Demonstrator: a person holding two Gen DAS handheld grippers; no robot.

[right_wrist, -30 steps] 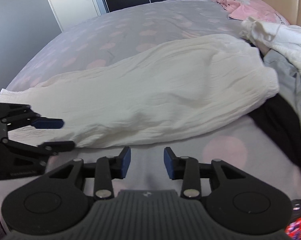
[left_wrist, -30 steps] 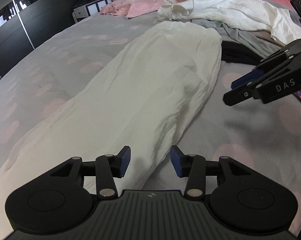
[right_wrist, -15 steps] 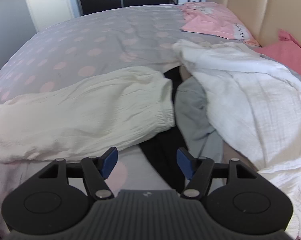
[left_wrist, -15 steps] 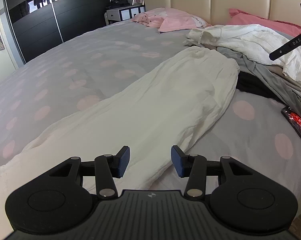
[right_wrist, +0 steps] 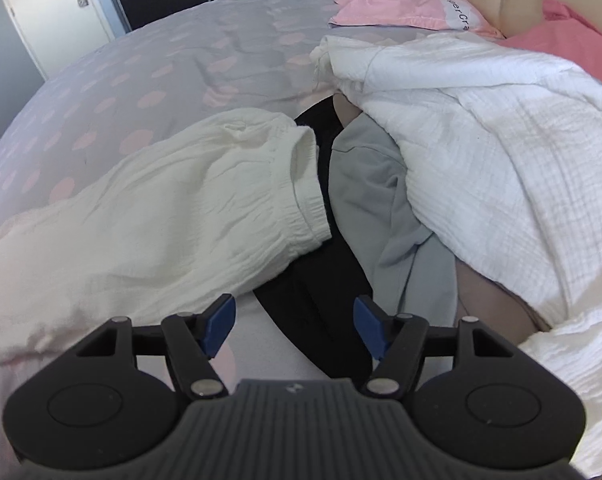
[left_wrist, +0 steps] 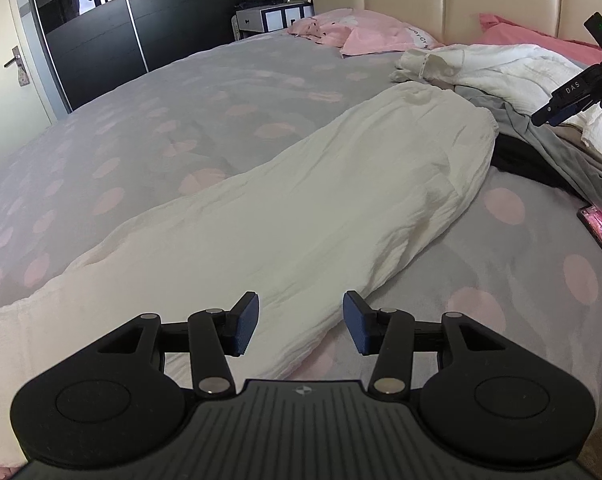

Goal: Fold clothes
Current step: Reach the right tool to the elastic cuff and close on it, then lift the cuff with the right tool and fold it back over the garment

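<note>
Swinging right hand-held gripper [right_wrist: 293, 326] away from cream trousers [left_wrist: 321, 208], now hovering over black garment [right_wrist: 321, 300] beside laundry pile [right_wrist: 481, 168], jaws apart, gripping nothing. Lifting left hand-held gripper [left_wrist: 299, 326] back, jaws apart, empty. Trousers lying lengthwise on bed [left_wrist: 161, 128], halved leg-on-leg. Possibly finishing that piece, possibly fetching another.

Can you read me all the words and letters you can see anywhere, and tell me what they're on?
"DAS": white letters on the black right gripper, seen from the left wrist camera.
"...erCra...": dark letters on a white patch of the pink pillow, cut off at the fold, so only part reads.
The small white tag on the white garment is too small to read.
Both grippers are open; the left gripper carries only a small logo, no words.
</note>
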